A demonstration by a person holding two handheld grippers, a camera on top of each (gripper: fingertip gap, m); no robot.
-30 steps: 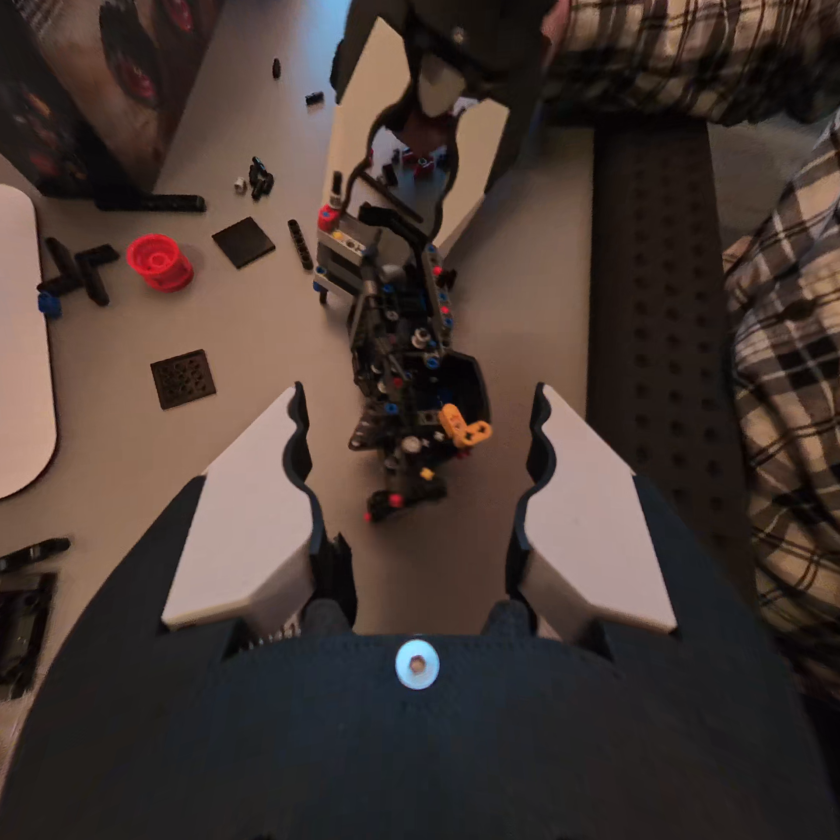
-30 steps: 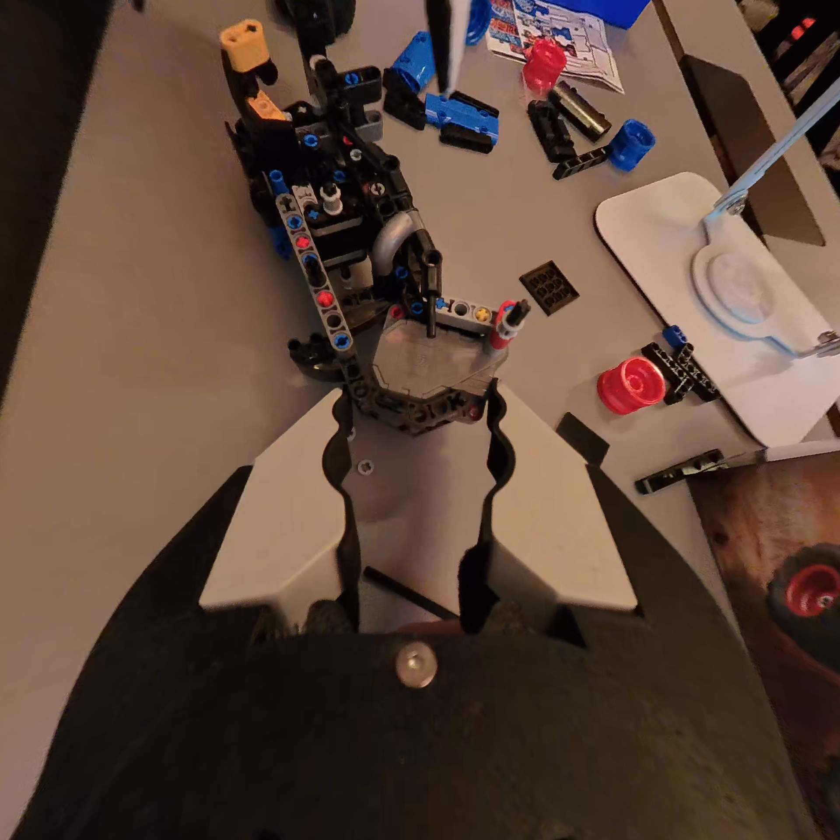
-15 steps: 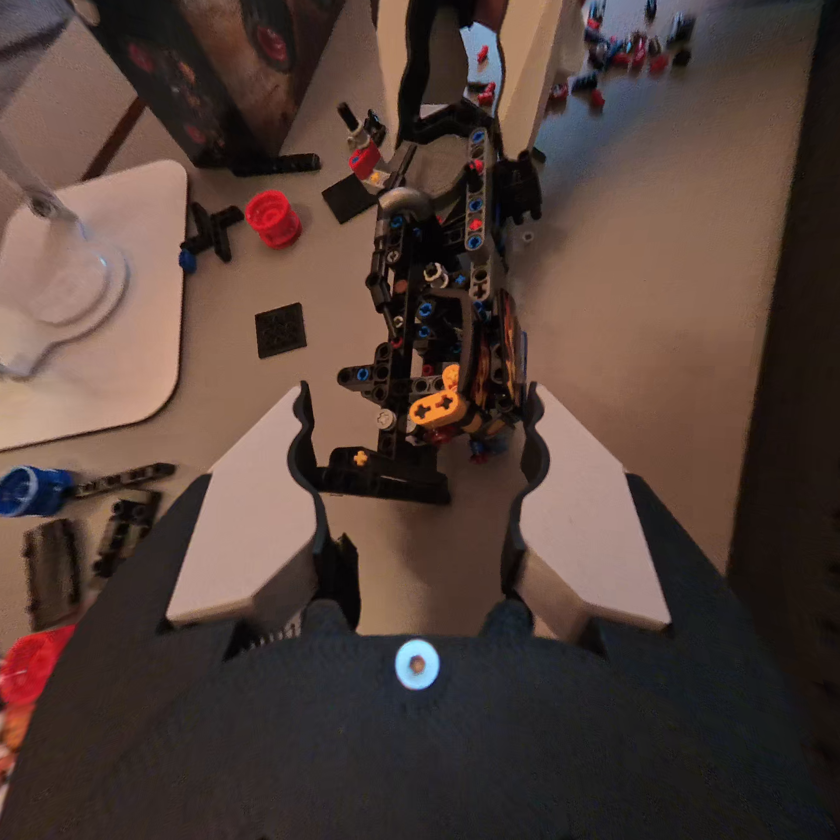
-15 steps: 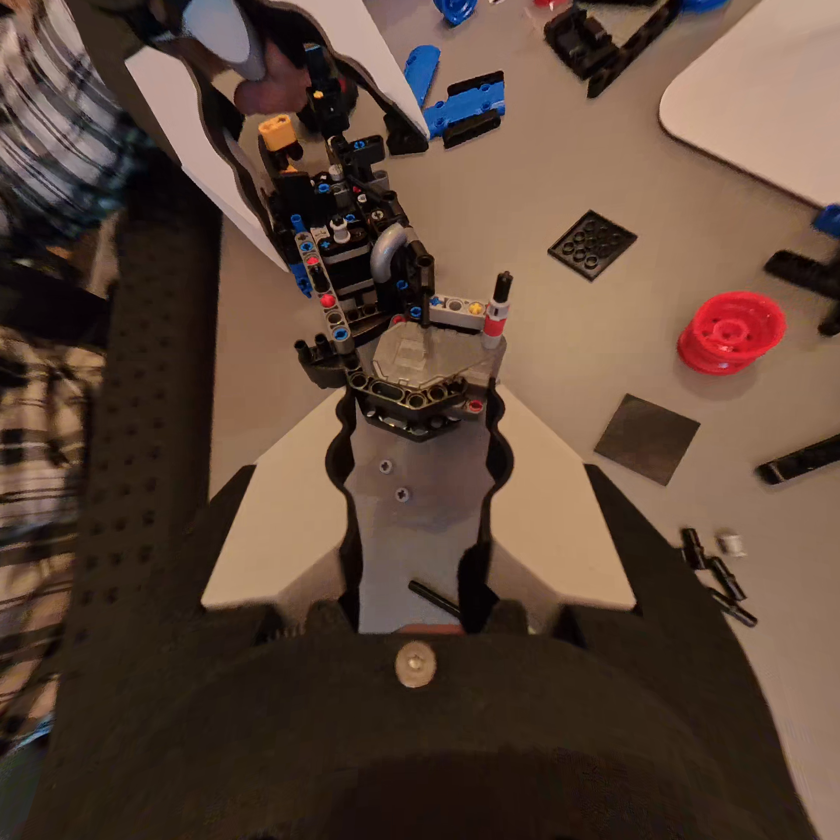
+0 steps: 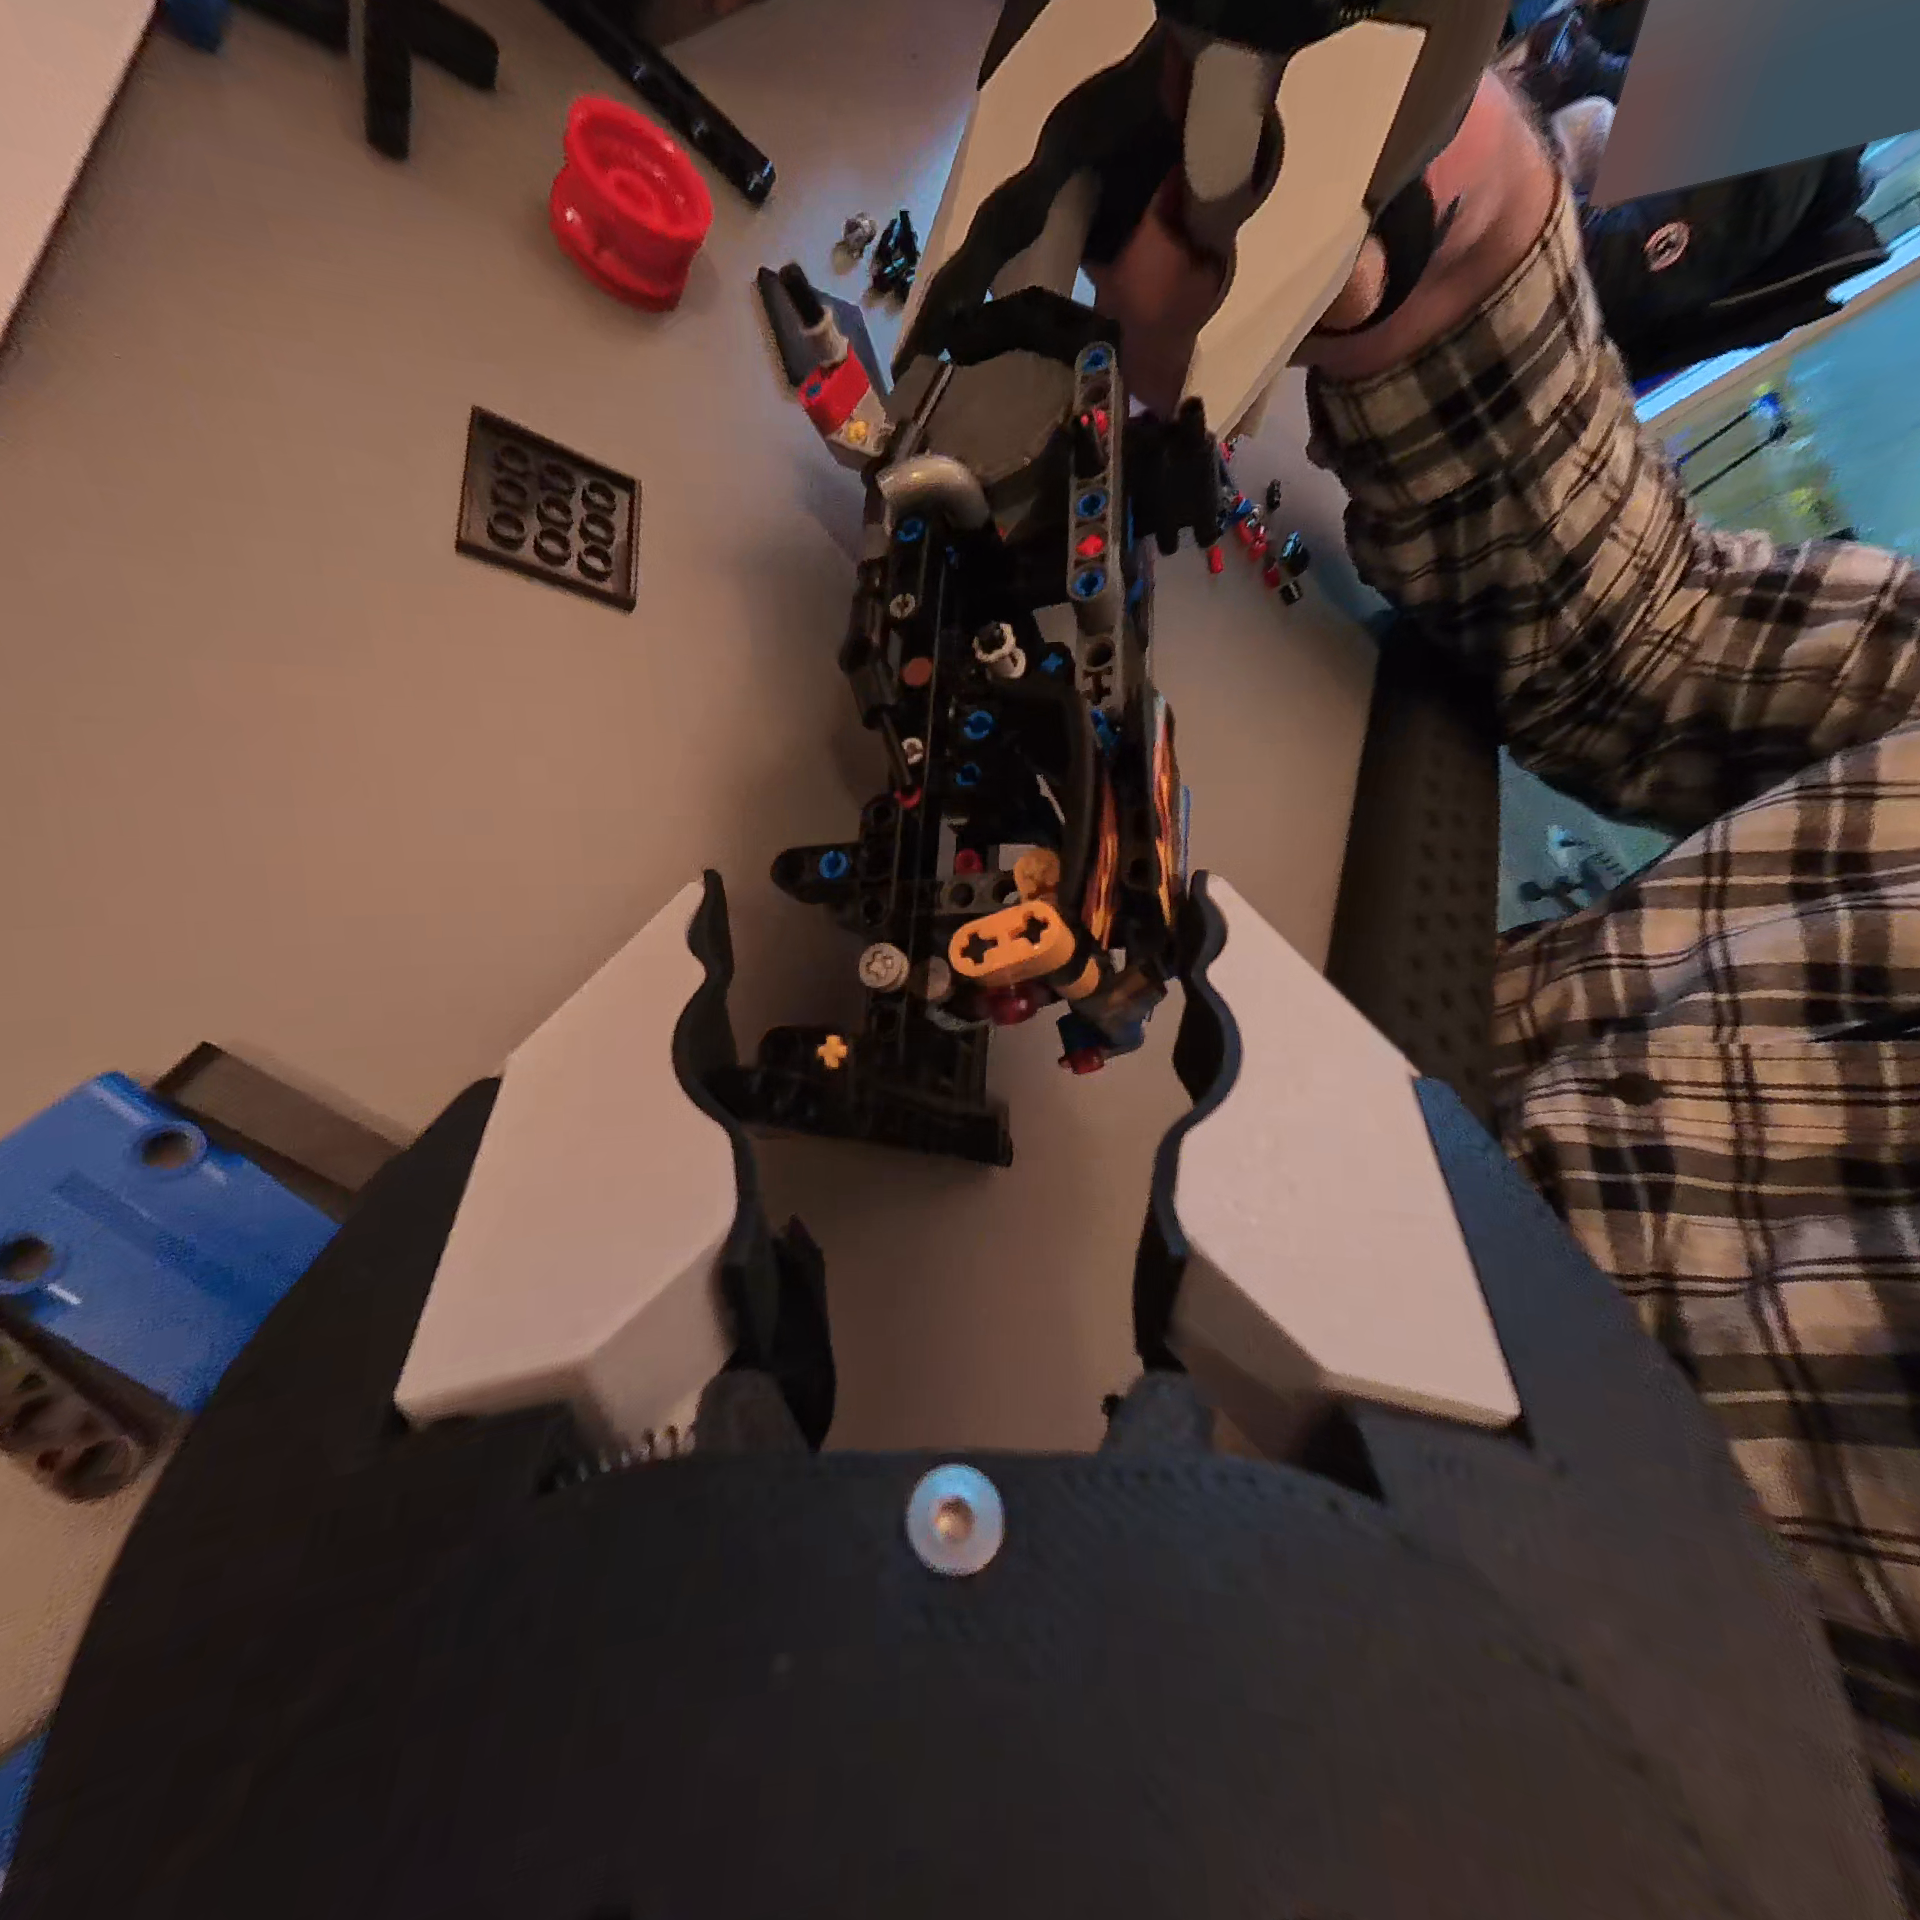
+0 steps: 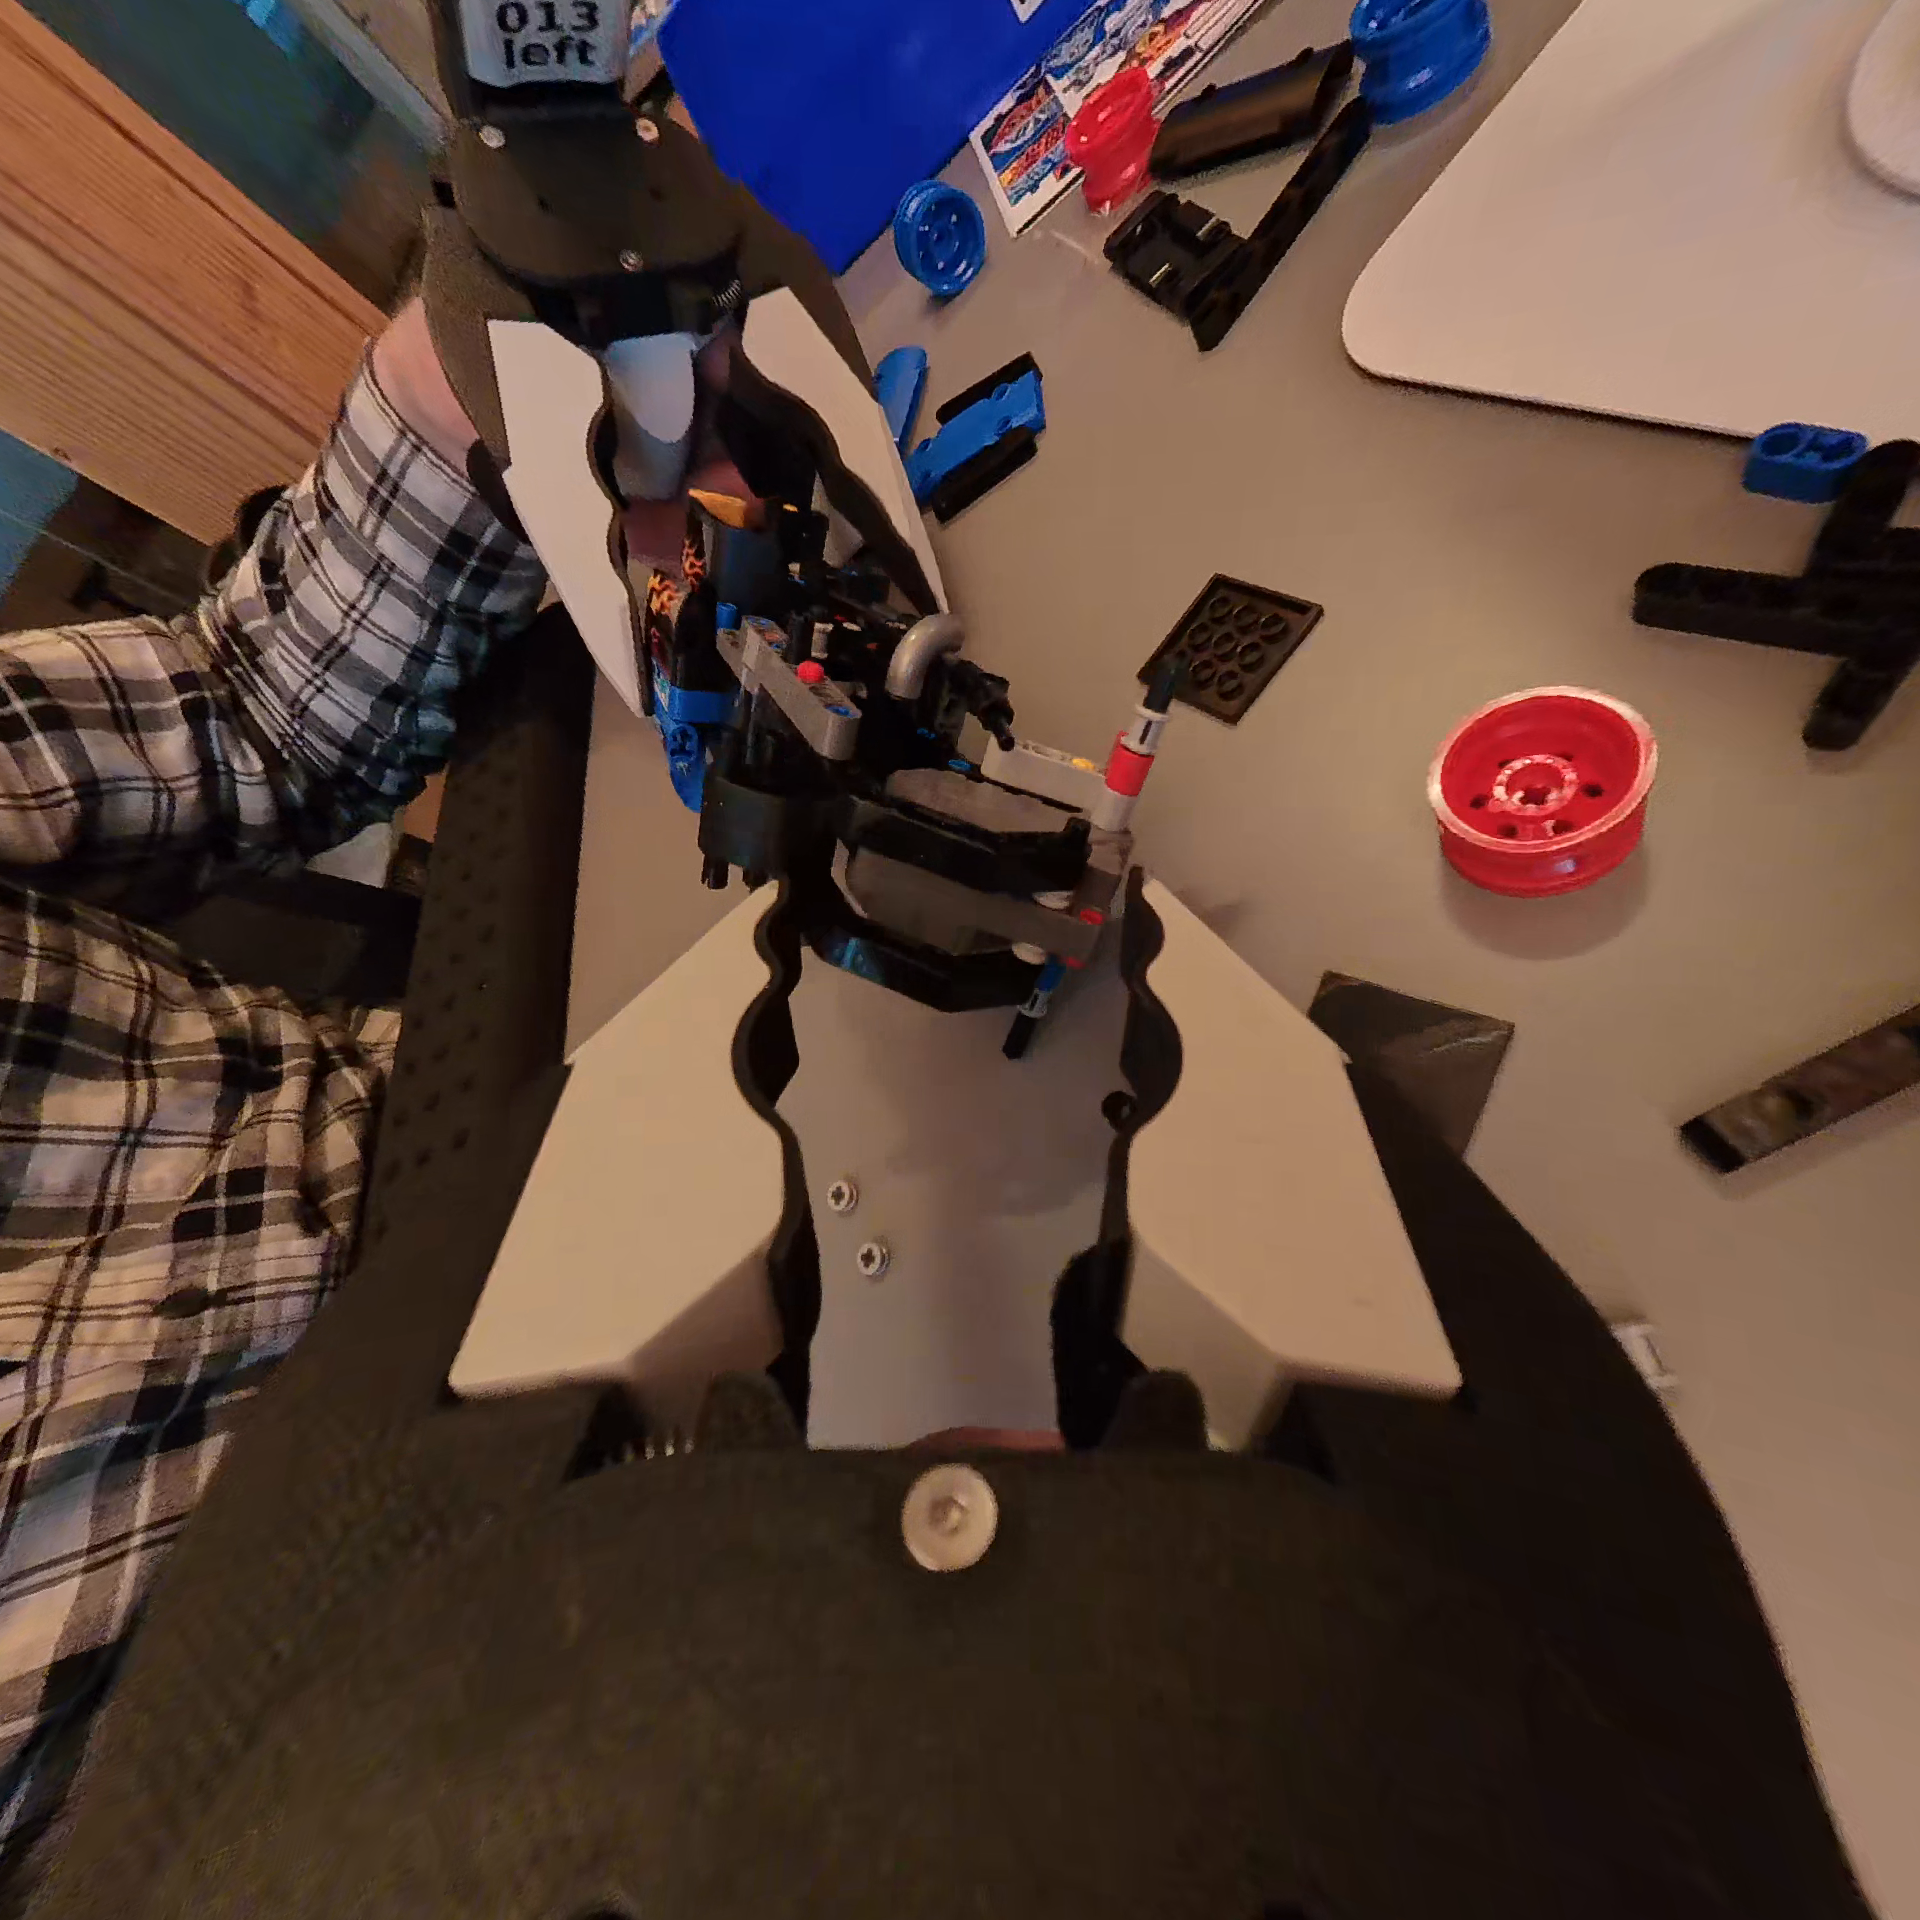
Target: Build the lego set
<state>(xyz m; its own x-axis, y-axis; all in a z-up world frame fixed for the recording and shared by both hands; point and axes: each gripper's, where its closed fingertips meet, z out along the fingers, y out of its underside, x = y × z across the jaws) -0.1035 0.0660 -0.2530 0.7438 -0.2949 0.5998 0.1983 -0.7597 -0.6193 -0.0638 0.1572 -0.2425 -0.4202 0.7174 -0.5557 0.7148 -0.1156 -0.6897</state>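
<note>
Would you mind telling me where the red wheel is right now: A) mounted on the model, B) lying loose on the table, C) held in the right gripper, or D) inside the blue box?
B: the red wheel lies alone on the table, apart from the model and the right gripper.

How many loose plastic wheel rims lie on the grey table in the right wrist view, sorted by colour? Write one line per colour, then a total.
Red plastic wheel rims: 2
Blue plastic wheel rims: 2
Total: 4
</note>
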